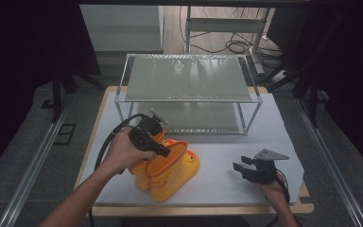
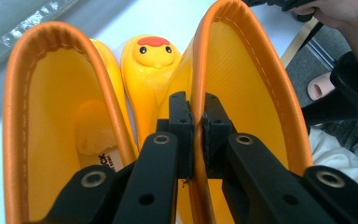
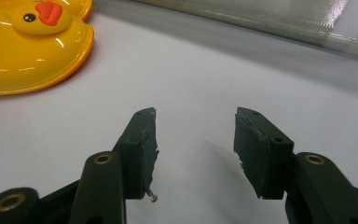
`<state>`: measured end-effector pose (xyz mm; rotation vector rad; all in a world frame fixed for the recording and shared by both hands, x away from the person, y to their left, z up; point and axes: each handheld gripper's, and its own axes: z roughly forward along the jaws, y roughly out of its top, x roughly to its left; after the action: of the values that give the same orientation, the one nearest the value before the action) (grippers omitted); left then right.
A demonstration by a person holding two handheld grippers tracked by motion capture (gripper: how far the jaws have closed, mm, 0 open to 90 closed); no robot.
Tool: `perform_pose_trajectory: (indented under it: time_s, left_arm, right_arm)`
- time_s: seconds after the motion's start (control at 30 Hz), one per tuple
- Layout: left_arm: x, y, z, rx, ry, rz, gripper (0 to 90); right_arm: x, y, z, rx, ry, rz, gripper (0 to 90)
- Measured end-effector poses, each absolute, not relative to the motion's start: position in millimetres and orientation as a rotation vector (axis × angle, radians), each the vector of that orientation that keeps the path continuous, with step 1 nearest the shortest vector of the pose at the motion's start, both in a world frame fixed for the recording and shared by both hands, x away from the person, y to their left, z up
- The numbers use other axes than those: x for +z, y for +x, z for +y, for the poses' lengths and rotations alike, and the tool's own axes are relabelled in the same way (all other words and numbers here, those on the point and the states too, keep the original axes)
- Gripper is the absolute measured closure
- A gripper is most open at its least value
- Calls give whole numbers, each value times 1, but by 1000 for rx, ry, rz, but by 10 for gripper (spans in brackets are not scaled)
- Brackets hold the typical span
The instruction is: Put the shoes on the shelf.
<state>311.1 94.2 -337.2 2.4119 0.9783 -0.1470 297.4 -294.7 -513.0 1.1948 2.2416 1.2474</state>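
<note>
Between the pads of your left claw (image 2: 195,135) you are pinching the orange-trimmed rim of one yellow duck boot (image 2: 242,84), the wall of its shaft caught edge-on, one pad inside the opening and one outside. The second boot (image 2: 60,116) is standing just to the left of that claw, touching the first, both on the white worktop (image 1: 246,137) in front of the wire shelf (image 1: 186,78). The rubber is looking soft and glossy: the thin cuff is likely bending under the clamp and could be slipping out if you are lifting quickly, so you are better off biting deeper, below the stitched trim, where the wall is thicker. The boot is probably light, but it will be swinging from a single-wall hold. Your right claw (image 3: 196,140) is resting well apart to the side, pads spread with nothing between them, the duck-faced toe (image 3: 37,42) lying ahead and to its left.
</note>
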Motion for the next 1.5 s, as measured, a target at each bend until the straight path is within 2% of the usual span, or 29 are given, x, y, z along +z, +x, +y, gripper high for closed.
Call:
perform_pose_trajectory:
  time_s: [0.13, 0.2, 0.53, 0.63, 0.97, 1.2, 1.5]
  left_arm:
    - [-337, 310, 95, -155, 2411, 974, 726]
    - [-334, 309, 97, -135, 2395, 975, 643]
    - [-309, 304, 117, -91, 2299, 990, 475]
    - [-305, 303, 124, -80, 2293, 1000, 448]
    - [-325, 305, 124, -159, 2346, 1028, 399]
    - [-336, 306, 112, -163, 2388, 1036, 381]
    - [-344, 311, 100, -138, 2462, 1082, 449]
  right_arm:
    - [-513, 298, -295, 1245, 1194, 2244, 486]
    - [-513, 297, -295, 1246, 1194, 2243, 486]
    - [-513, 297, -296, 1242, 1195, 2242, 485]
    - [-513, 297, -295, 1243, 1194, 2242, 484]
    - [-513, 297, -295, 1237, 1199, 2246, 484]
    - [-513, 298, -295, 1236, 1205, 2243, 484]
    - [-513, 298, -295, 1231, 1209, 2243, 484]
